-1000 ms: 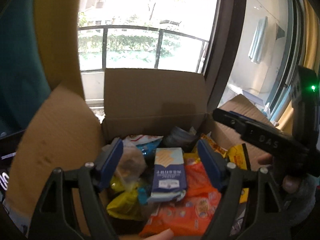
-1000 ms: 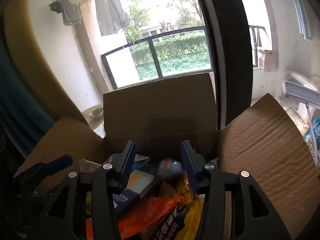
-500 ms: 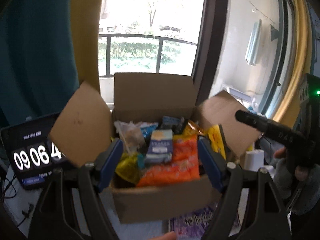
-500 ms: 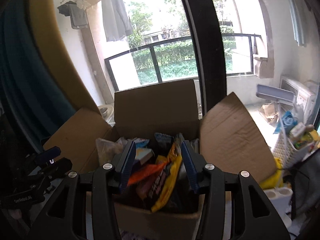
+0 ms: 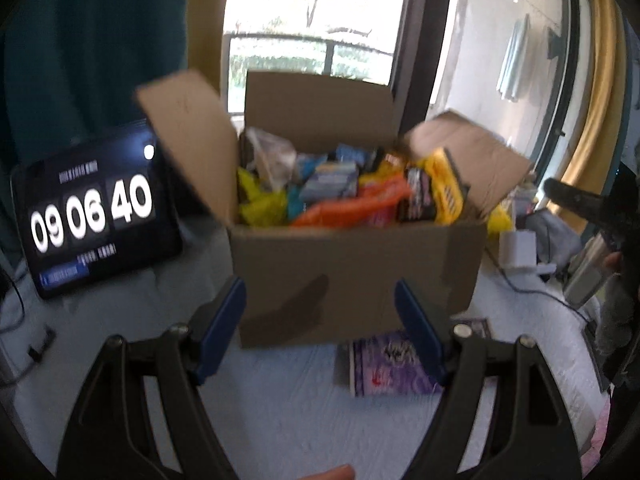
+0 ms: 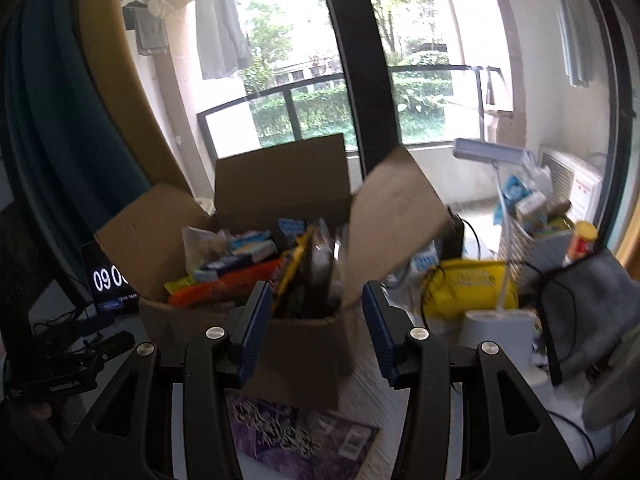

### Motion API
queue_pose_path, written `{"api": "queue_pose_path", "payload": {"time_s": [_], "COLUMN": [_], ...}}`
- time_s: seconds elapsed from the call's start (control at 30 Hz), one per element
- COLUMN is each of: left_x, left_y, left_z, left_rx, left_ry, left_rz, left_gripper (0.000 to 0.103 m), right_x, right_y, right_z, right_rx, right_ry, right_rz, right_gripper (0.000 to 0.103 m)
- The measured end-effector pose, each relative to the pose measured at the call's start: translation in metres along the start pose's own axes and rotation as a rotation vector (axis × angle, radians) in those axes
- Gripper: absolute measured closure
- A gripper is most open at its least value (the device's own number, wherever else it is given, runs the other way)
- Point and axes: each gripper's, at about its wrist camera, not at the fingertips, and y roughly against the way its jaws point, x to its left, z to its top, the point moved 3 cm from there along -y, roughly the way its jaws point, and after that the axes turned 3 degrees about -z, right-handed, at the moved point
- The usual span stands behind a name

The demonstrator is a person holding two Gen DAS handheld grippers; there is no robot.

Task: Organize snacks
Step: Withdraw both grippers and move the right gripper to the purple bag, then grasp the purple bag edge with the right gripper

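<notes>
An open cardboard box (image 5: 352, 272) stands on a white table, packed with snack packs: an orange pack (image 5: 352, 208), a yellow pack (image 5: 446, 188) and a blue-white carton (image 5: 330, 184). It also shows in the right wrist view (image 6: 304, 344). A purple snack pack (image 5: 390, 364) lies on the table in front of the box, seen too in the right wrist view (image 6: 296, 432). My left gripper (image 5: 320, 336) is open and empty, in front of the box. My right gripper (image 6: 316, 332) is open and empty, near the box's front right corner.
A tablet clock (image 5: 92, 212) reading 09 06 40 leans at the left. At the right are a yellow bag (image 6: 468, 288), a white lamp base (image 6: 500, 320), a basket of items (image 6: 532, 232) and a grey cloth (image 6: 588, 300). Cables trail on the table (image 5: 532, 292).
Both grippers have pulled back and up out of the box. The whole box, the table and the purple pack have come into view. Both stay open and empty.
</notes>
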Motion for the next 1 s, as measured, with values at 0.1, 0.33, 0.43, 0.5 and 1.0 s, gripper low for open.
{"api": "queue_pose_path", "payload": {"time_s": [0.1,0.33,0.43,0.5,1.0], "left_x": [0.001,0.003,-0.002,-0.005,-0.025], "left_y": [-0.014,-0.053,-0.063,-0.07,-0.095], "left_z": [-0.019,-0.054,-0.061,-0.066,-0.093], "left_rx": [0.05,0.199,0.228,0.244,0.33], "left_ry": [0.019,0.067,0.054,0.042,-0.047], "left_rz": [0.005,0.048,0.053,0.054,0.125], "left_gripper": [0.025,0.025,0.025,0.025,0.025], "right_x": [-0.009,-0.036,-0.048,-0.052,-0.039], "right_y": [0.001,-0.017,-0.031,-0.038,-0.07], "right_z": [-0.016,-0.067,-0.091,-0.103,-0.156], "right_rx": [0.025,0.129,0.192,0.226,0.376], "right_ry": [-0.018,-0.101,-0.131,-0.145,-0.182], "right_rz": [-0.004,-0.002,-0.027,-0.033,0.014], "right_gripper": [0.053,0.053,0.053,0.053,0.053]}}
